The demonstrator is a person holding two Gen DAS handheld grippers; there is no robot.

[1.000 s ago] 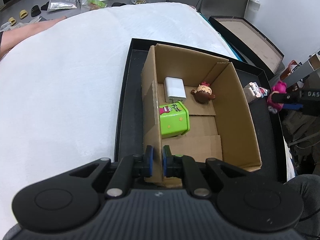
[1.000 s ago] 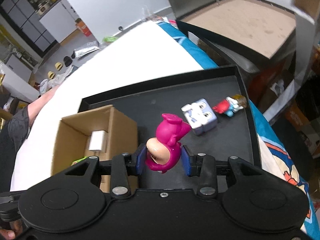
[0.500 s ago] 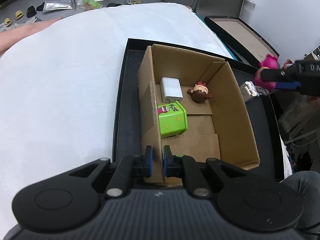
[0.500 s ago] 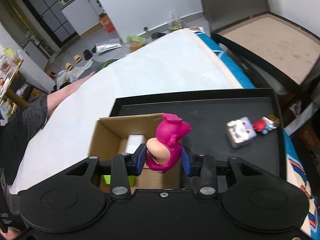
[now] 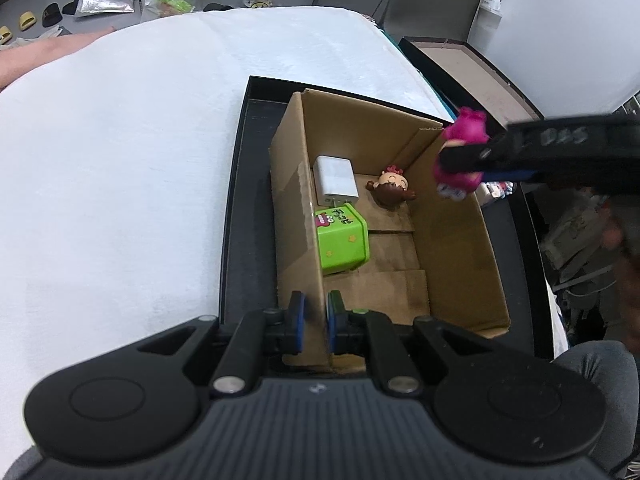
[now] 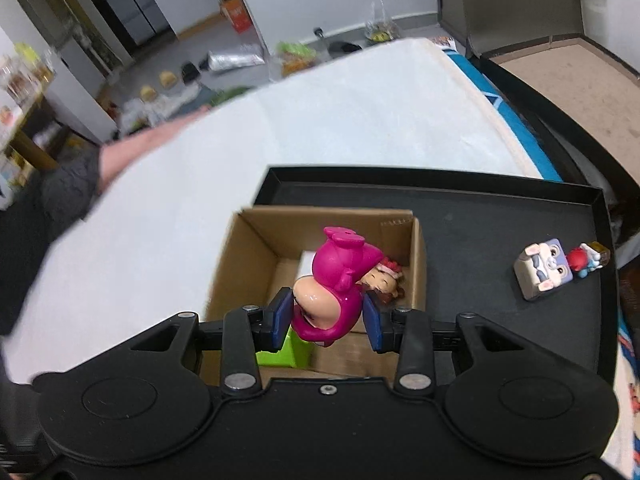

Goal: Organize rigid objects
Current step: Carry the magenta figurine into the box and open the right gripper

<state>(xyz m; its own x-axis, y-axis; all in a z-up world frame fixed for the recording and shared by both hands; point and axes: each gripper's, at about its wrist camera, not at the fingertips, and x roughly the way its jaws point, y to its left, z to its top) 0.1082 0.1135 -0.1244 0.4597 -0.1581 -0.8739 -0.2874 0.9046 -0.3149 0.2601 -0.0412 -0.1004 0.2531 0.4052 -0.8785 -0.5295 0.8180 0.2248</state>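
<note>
Right wrist view shows the right fingers [image 6: 326,317] squeezing the pink toy [image 6: 336,280] above the box [image 5: 456,240], so letting go too soon could drop it on the little doll [image 5: 391,187], while the left fingers [image 5: 316,322] pinch the box wall.

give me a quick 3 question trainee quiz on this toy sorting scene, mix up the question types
1. True or false: the left gripper is shut on the near wall of the brown cardboard box.
2. Multiple choice: the right gripper holds which thing? A) the bright green cube tin B) the magenta plastic figurine C) the white charger block
3. Fill in: outside the box, on the black tray, the grey-white cube toy lies beside a small ____-and-blue figure.

Key: 1 true; 2 B; 3 red
</note>
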